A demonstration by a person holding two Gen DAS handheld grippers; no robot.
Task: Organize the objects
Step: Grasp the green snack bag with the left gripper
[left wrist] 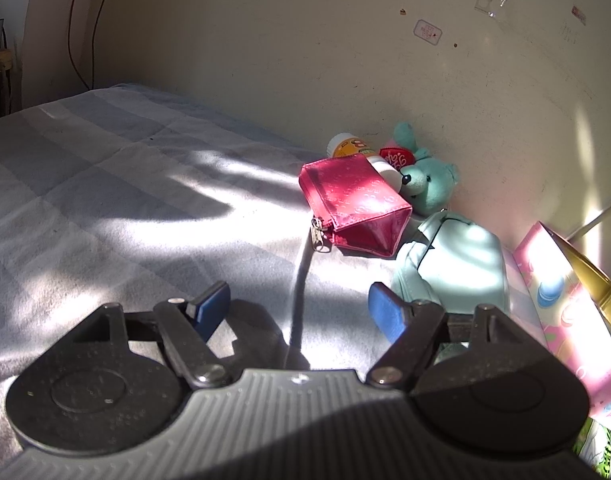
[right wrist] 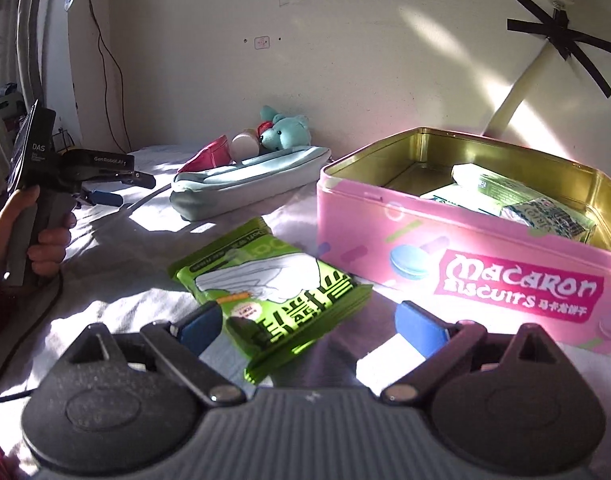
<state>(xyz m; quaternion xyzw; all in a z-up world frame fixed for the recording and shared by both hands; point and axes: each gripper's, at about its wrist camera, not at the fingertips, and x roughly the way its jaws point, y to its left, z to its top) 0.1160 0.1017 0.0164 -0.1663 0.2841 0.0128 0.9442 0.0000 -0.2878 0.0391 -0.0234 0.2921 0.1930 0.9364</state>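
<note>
Right now my right gripper (right wrist: 309,330) stands wide, its blue pads either side of the green snack packet (right wrist: 275,290) at lower centre, pressing on nothing. I judge the step in hand is picking this packet up for the pink Macaron Biscuits tin (right wrist: 457,256), open at the right with other packets inside. Next I need to close on the packet's near edge. My left gripper (left wrist: 299,312) hangs partly open and empty, near the teal pencil case (left wrist: 457,268).
</note>
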